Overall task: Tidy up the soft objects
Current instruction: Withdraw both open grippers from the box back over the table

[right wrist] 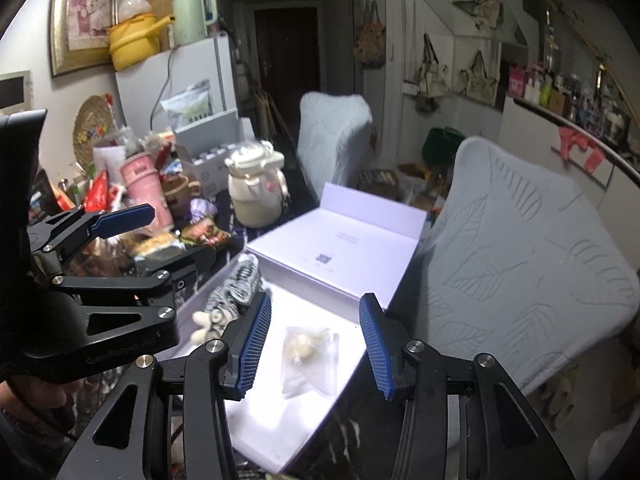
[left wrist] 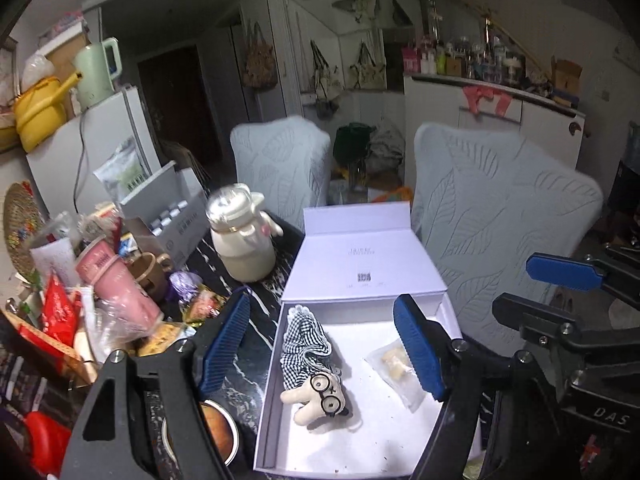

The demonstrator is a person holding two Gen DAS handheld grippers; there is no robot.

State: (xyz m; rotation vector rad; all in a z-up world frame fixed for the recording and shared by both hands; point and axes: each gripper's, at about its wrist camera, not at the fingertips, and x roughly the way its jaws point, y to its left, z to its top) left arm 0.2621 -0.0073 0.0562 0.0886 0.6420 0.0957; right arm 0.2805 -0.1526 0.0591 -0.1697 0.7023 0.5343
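Observation:
An open white box [left wrist: 280,432] lies on the dark table, its lid folded back. Inside lie a cream bunny doll with black glasses and a checked dress [left wrist: 316,392] and a small clear bag with a cream soft piece [left wrist: 396,364]. My left gripper [left wrist: 324,348] is open and empty, hovering over the box above the doll. My right gripper [right wrist: 316,344] is open and empty, above the clear bag [right wrist: 306,354]. The doll [right wrist: 224,308] lies to its left in the box [right wrist: 256,432]. The left gripper [right wrist: 156,236] shows at the left of the right wrist view.
Cluttered packets and a pink cup [left wrist: 116,280] crowd the table's left. A cream teapot-shaped jar [left wrist: 244,236] stands behind the box. A round tin [left wrist: 218,428] sits left of the box. Two pale chairs [left wrist: 500,216] stand along the table's right.

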